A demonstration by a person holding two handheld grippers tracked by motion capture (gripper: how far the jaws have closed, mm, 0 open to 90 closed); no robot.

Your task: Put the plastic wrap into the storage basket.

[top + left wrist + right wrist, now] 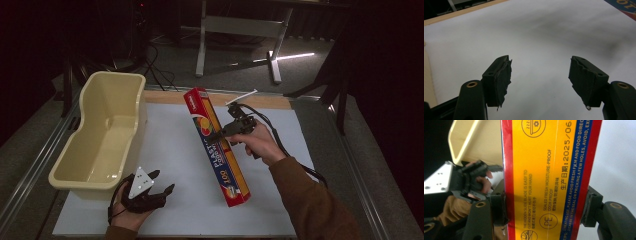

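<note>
A long red, yellow and blue plastic-wrap box (pixel 216 147) lies slanted over the white table mat, its far end near the wooden strip. My right gripper (pixel 218 134) is shut on the box across its width, about the middle of its length. In the right gripper view the box (pixel 549 177) fills the gap, and both pads (pixel 502 207) press its red edges. My left gripper (pixel 162 184) rests near the mat's front left, jaws spread wide. In the left gripper view its gripper (pixel 540 75) has only bare white mat between the jaws.
A cream plastic tub (pixel 102 132) stands at the mat's left edge, just beyond the left hand; the tub (pixel 476 138) also shows in the right gripper view. White mat (pixel 175 145) lies between tub and box. Metal table rails run along both sides.
</note>
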